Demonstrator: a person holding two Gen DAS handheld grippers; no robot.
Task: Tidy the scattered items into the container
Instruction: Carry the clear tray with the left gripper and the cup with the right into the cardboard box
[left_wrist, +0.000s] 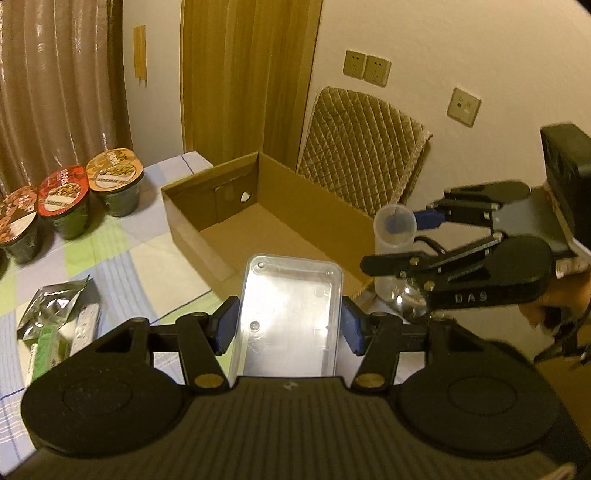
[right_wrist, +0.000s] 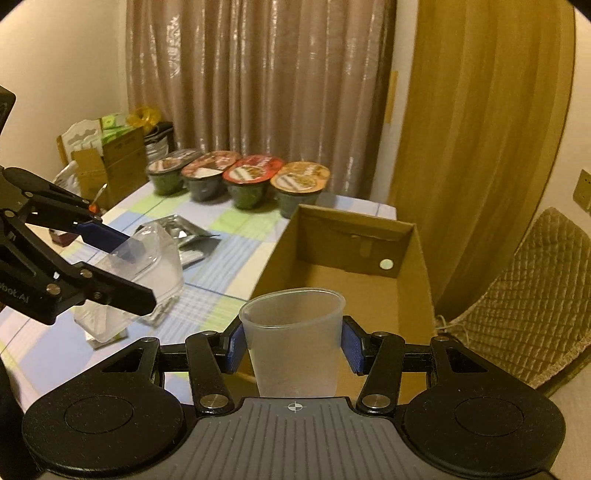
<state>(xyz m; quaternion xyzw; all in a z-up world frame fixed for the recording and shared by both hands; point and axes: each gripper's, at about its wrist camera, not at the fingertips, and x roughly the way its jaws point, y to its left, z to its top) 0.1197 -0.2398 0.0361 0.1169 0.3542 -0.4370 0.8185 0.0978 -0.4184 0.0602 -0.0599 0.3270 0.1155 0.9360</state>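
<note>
Checked pastel tablecloth (right_wrist: 236, 236) covers the table, w/ shiny beige curtains behind and a quilted chair pad at the far side.

Open brown cardboard box (left_wrist: 280, 236) sits at table centre, flaps out of the way, interior bare as far as seen; evidently the container, placed within reach of both hands.

Four foil-lidded instant noodle cups (right_wrist: 243, 181) stand in a row beyond the box, untouched.

Left gripper (left_wrist: 290, 325): clenched on a clear rectangular plastic tray (left_wrist: 290, 314), pads on its long sides, tray tipped w/ base toward the lens, held near the box's near wall. Side grip likely chosen since the tray is too wide otherwise.

Right gripper (right_wrist: 293, 345): clenched on a translucent plastic cup (right_wrist: 295, 339), upright, mouth up, pads on opp. sides of the wall, just short of the box's near edge.

Silver foil pouch (left_wrist: 55, 310) and a small green-white packet lie loose on the cloth, left of the box.

Judgement: both items mid-carry, approx. ready for drop-in; thin cup wall may deform under squeeze.
</note>
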